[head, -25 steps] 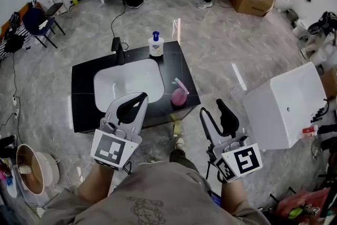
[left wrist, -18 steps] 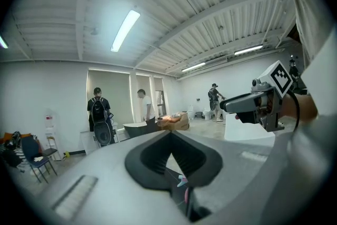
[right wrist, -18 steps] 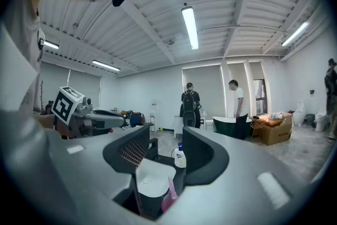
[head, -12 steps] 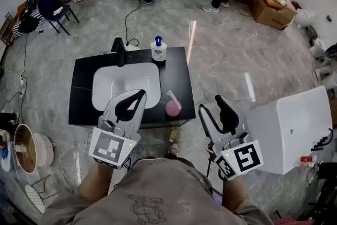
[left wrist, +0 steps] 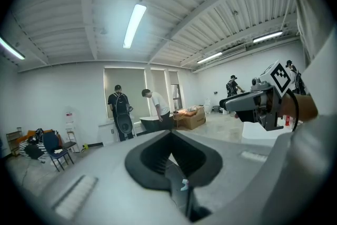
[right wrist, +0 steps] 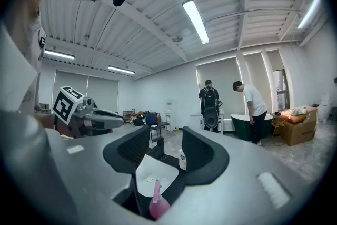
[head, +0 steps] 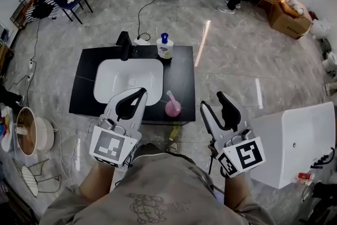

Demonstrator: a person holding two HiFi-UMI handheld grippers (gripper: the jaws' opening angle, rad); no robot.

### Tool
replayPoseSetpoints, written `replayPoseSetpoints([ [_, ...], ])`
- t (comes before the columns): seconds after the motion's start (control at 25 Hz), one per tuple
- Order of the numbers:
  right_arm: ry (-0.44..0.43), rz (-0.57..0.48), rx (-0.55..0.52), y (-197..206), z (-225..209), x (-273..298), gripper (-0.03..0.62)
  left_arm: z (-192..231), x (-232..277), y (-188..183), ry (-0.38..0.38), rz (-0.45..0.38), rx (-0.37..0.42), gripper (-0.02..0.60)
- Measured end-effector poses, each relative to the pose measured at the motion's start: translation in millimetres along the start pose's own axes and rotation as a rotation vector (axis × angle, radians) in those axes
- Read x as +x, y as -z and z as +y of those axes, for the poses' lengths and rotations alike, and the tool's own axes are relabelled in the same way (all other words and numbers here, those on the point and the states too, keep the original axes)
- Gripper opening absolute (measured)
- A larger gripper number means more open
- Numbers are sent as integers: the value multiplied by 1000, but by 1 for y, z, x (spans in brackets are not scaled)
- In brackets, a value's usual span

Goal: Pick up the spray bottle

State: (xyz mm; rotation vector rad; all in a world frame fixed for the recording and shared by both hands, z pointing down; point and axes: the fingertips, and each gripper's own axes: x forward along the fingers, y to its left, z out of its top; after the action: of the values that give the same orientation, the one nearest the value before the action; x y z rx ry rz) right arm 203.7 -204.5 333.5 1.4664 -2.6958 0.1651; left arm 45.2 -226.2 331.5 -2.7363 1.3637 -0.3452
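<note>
A pink spray bottle stands upright on the front right corner of a black counter beside its white sink. In the right gripper view the spray bottle shows low between the jaws, well ahead of them. My right gripper is open and empty, held right of and nearer than the bottle, off the counter. The left gripper hangs over the counter's front edge, jaws shut on nothing; in its own view the left gripper points up toward the room.
On the back of the counter are a white pump bottle and a black tap. A white box stands on the floor at right. A bowl and cables lie at left. People stand far behind.
The head camera has swung a little, so the counter and room have shifted in the picture. Both grippers keep the same pose and the same jaw states.
</note>
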Motion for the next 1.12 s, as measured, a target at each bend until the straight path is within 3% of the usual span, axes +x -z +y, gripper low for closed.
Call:
replayPoseSetpoints([
  [0.48, -31, 34, 22, 9, 5, 27, 230, 19, 7, 20, -11, 50, -29, 0],
  [0.76, 21, 58, 52, 25, 9, 42, 238, 33, 16, 41, 41, 90, -30, 0],
  [1.12, 66, 160, 125, 77, 14, 64, 258, 35, 32, 80, 124, 166, -49, 0],
])
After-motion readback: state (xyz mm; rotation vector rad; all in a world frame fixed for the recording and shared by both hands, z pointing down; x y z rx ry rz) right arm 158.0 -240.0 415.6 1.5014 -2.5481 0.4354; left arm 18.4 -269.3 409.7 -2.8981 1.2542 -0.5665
